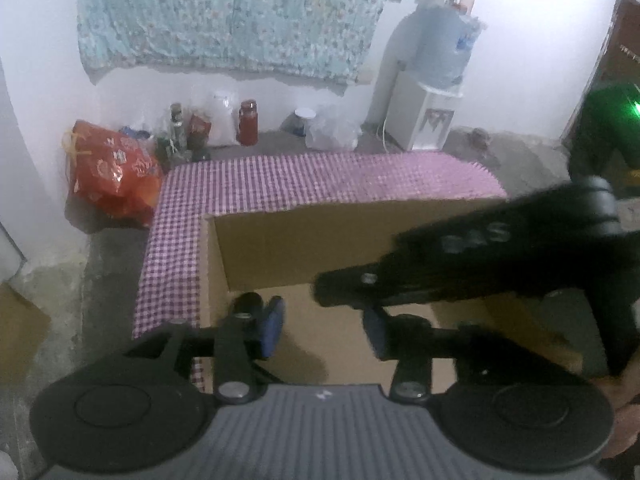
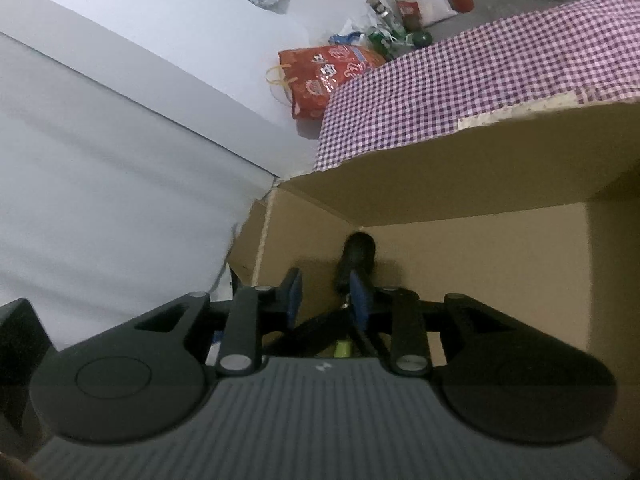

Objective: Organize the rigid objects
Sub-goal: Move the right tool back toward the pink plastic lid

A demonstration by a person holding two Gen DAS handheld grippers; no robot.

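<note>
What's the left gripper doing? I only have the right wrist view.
Observer: The left gripper is open over the cardboard box, with nothing between its pads.
Operator: Is my right gripper in its view?
Observer: Yes. The right gripper comes in from the right side of the left wrist view, and its tip shows just above the left gripper's right finger.
Operator: Anything past the far right end of the checked cloth?
Observer: A water dispenser with a bottle on top stands against the wall, beyond the checked cloth.
</note>
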